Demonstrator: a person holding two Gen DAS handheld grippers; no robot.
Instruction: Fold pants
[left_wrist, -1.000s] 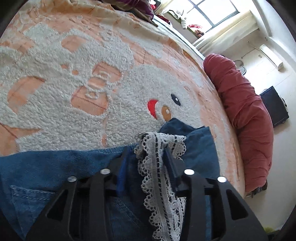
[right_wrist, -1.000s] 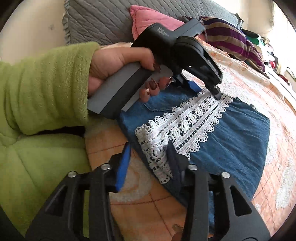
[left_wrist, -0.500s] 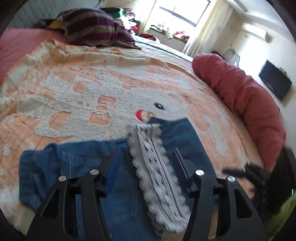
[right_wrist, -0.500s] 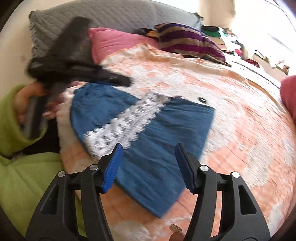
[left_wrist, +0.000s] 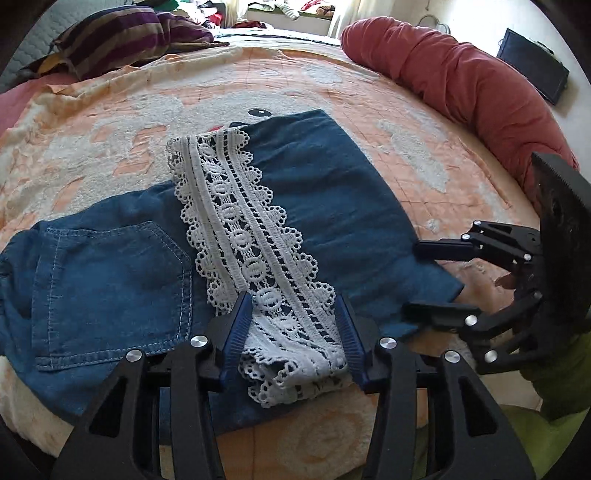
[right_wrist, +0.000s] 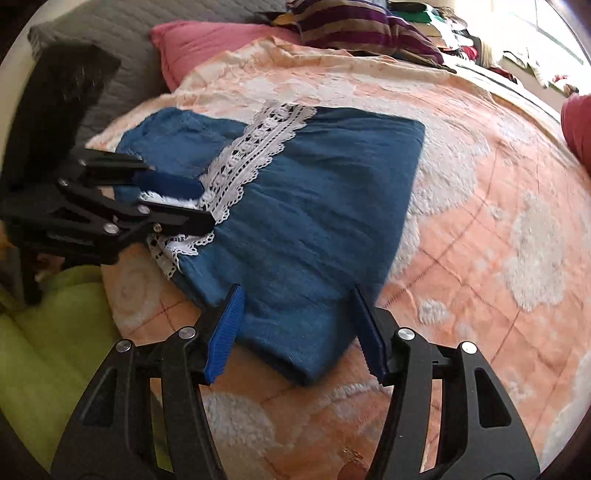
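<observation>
Blue denim pants (left_wrist: 325, 184) lie folded on the bed, with a white lace hem strip (left_wrist: 240, 229) across the top and a back pocket (left_wrist: 110, 280) at the left. My left gripper (left_wrist: 291, 332) is open, its jaws either side of the lace's near end. The pants (right_wrist: 314, 206) and lace (right_wrist: 255, 147) also show in the right wrist view. My right gripper (right_wrist: 295, 325) is open over the pants' near corner; it also appears at the right of the left wrist view (left_wrist: 436, 280). The left gripper shows at the left of the right wrist view (right_wrist: 184, 199).
The bed has an orange and white fleece blanket (left_wrist: 388, 122). A red rolled duvet (left_wrist: 461, 85) lies along the far right edge. A striped garment (left_wrist: 129, 40) and pink pillow (right_wrist: 207, 48) are at the head. A green sleeve (right_wrist: 48, 350) is at the near side.
My left gripper let go of the lace hem and opened. Both grippers pulled back toward the near side of the bed, and the folded pants now lie flat.
</observation>
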